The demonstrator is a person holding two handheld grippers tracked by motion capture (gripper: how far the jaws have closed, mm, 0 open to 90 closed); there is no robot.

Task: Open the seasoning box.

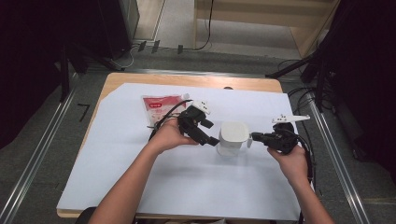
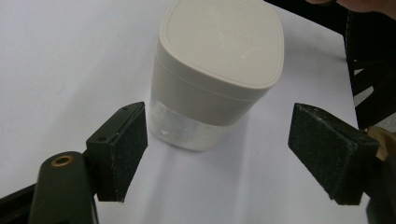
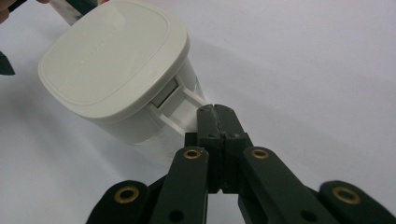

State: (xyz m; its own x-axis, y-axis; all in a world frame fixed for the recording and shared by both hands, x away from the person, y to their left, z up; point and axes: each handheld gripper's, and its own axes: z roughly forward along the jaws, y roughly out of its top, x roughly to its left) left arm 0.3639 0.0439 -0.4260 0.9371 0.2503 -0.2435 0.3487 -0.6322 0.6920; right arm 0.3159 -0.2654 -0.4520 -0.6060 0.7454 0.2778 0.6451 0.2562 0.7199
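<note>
Container (image 1: 232, 138) with a white lid and clear lower body stands upright on the white sheet (image 1: 187, 186) near the table's middle, between my two grippers. My right gripper (image 3: 215, 108) has its jaws pinched together on the container's side handle (image 3: 186, 106). My left gripper (image 2: 217, 149) sits just beside the container, jaws spread wide, pads (image 2: 133, 140) clear of its wall. Behind my left hand (image 1: 169, 135) lies a red-and-white pouch (image 1: 159, 108).
</note>
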